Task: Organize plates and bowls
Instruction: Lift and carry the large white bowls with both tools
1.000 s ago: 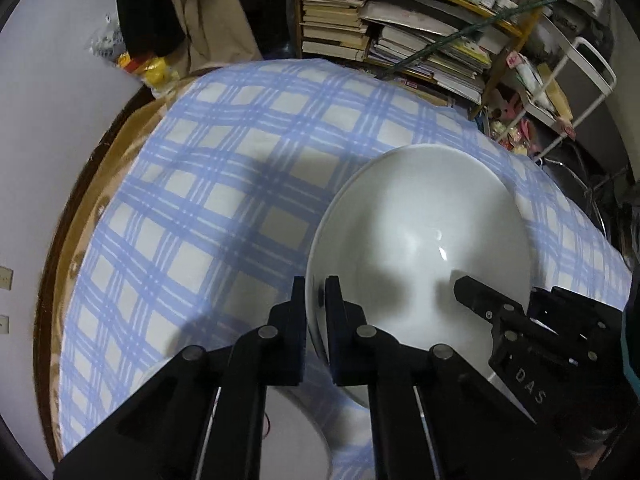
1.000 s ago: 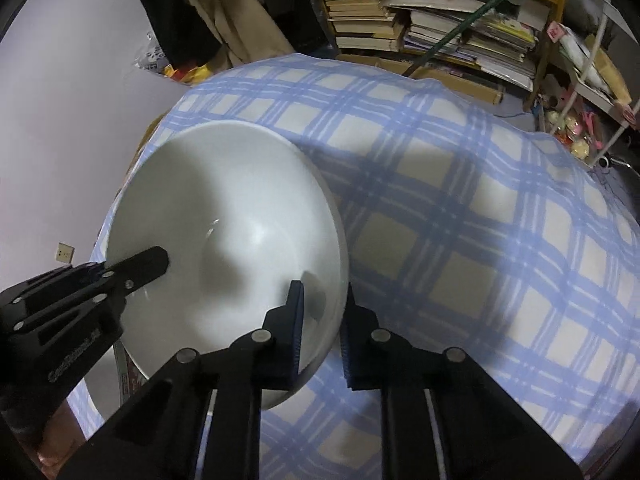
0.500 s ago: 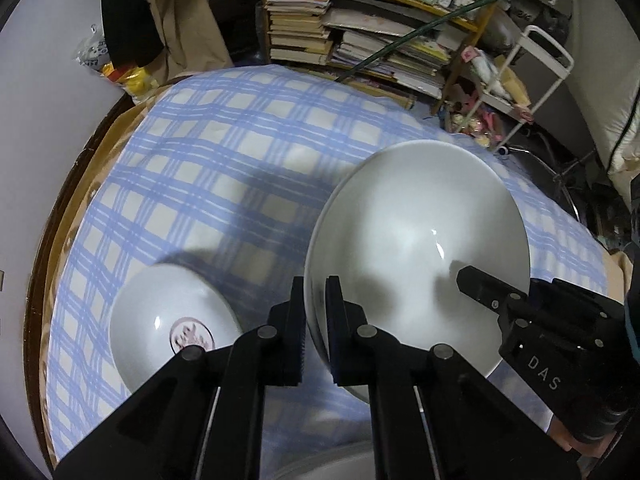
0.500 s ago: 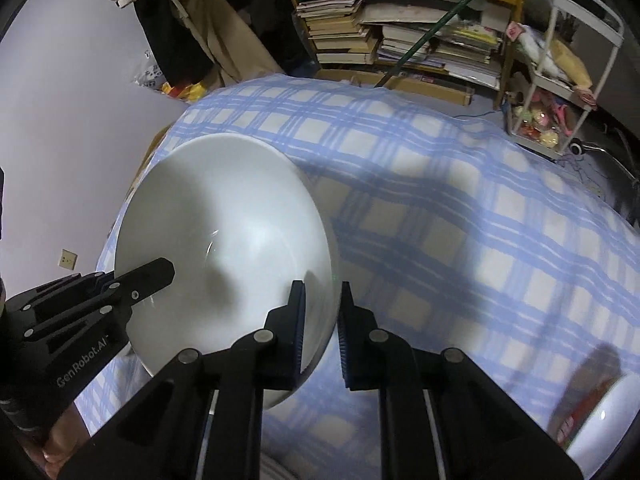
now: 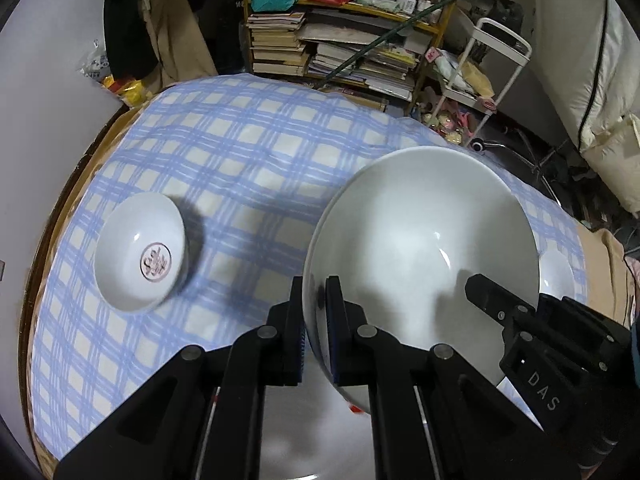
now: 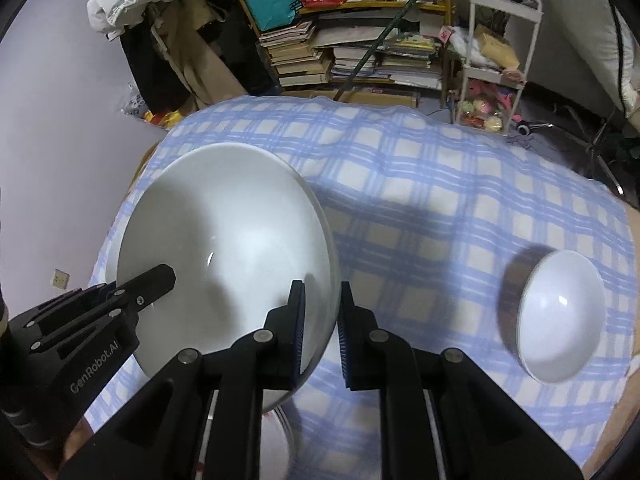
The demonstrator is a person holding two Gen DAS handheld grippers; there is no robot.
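A large, plain white ceramic bowl (image 5: 420,256) is held up above the table (image 5: 60,208), which is covered by a blue-and-cream checked cloth (image 5: 248,152). Both claws grip it on opposite sides of its rim. The left claw (image 5: 316,312) is closed on the rim nearest its own camera, with one finger inside the bowl and one outside. The right claw (image 6: 322,320) clamps the opposite rim the same way, its fingers pressed against the bowl wall. Each claw shows in the other's view, reaching into the bowl from the far side.

On the cloth to the left sits a smaller white bowl with a reddish round mark on its bottom (image 5: 140,256), well apart from the held one. Toward the right side of the table a plain small white bowl (image 6: 560,324) rests on the cloth (its rim looks slightly blurred). Directly beneath the held bowl the pale edge of another white dish (image 5: 288,440) shows between the claw fingers, too hidden to identify. Behind the table stands a cluttered bookshelf (image 5: 340,48).
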